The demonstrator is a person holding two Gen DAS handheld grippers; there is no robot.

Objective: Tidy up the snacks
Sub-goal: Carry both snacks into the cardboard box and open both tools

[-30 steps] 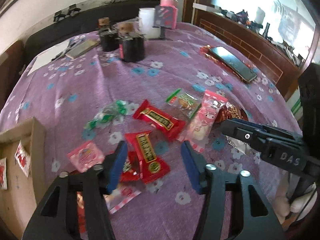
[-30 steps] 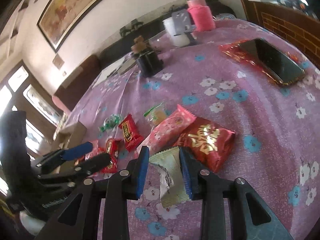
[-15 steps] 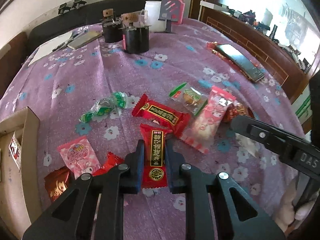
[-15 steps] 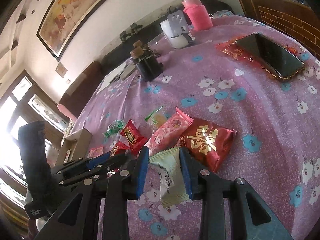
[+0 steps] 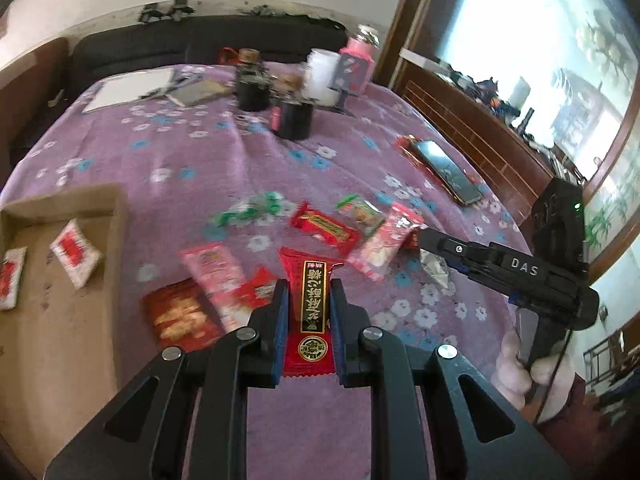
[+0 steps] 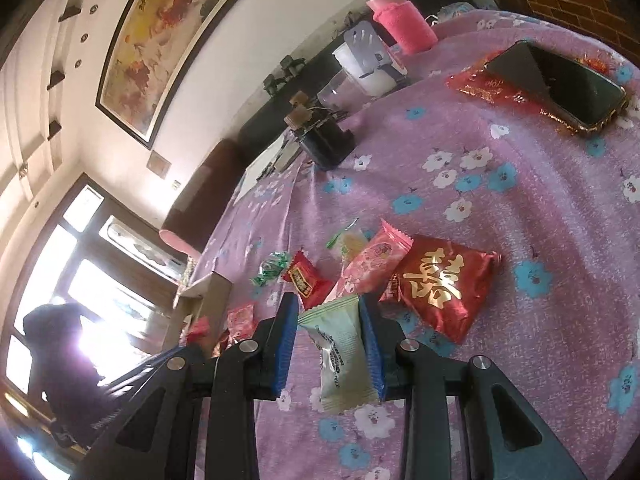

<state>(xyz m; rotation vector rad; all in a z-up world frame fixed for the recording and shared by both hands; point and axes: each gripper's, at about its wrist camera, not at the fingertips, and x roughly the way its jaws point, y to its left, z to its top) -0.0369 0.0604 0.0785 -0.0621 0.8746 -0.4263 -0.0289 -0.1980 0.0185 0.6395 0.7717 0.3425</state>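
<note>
Left gripper (image 5: 307,312) clamped on red candy bar (image 5: 313,308), right gripper (image 6: 329,342) clamped on pale green packet (image 6: 340,354), cardboard box (image 5: 60,280) at left

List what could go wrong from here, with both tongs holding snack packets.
The left tongs pinch the red candy packet only by its slippery wrapper edges; it may slide out before the cardboard box. The right tongs grip the pale green packet loosely, so it may twist free.
</note>
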